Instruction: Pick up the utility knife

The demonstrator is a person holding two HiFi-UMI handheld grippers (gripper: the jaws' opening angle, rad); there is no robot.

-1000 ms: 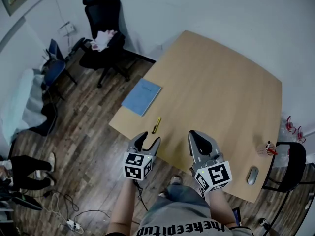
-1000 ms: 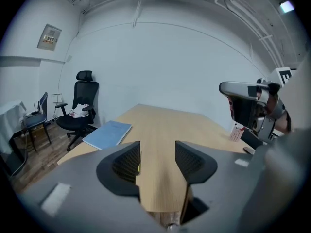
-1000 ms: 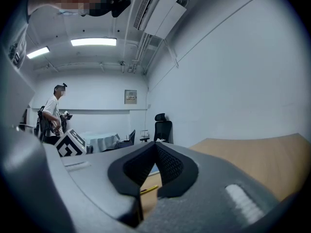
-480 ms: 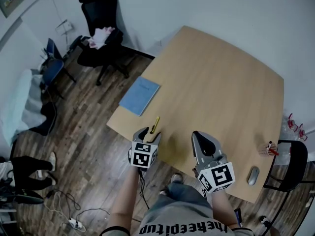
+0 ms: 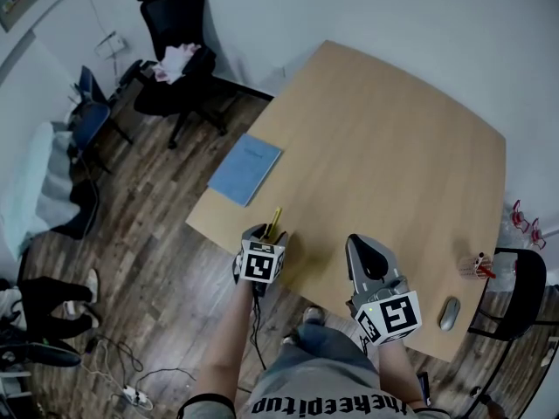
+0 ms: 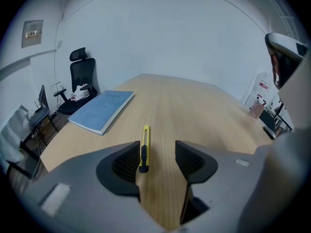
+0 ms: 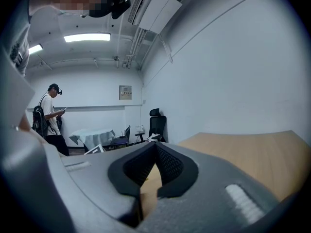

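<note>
The yellow utility knife [image 5: 274, 221] lies near the front left edge of the wooden table [image 5: 393, 147], pointing away from me. My left gripper [image 5: 267, 235] stands open right at its near end. In the left gripper view the knife [image 6: 144, 147] has its black near end between the jaws, close to the left one, and the gripper [image 6: 156, 160] does not clamp it. My right gripper [image 5: 364, 251] hovers over the table's front edge, apart from the knife. In the right gripper view its gripper [image 7: 155, 148] has the jaw tips touching with nothing between them.
A blue notebook [image 5: 245, 168] lies just beyond the knife near the left edge. A computer mouse [image 5: 449, 312] and a small pen holder [image 5: 476, 264] sit at the right corner. A black office chair [image 5: 179, 42] stands off the far left. A person [image 7: 51, 118] stands in the room.
My left gripper has moved forward over the table edge until its jaws reach the knife's near end. The right gripper has shifted only slightly.
</note>
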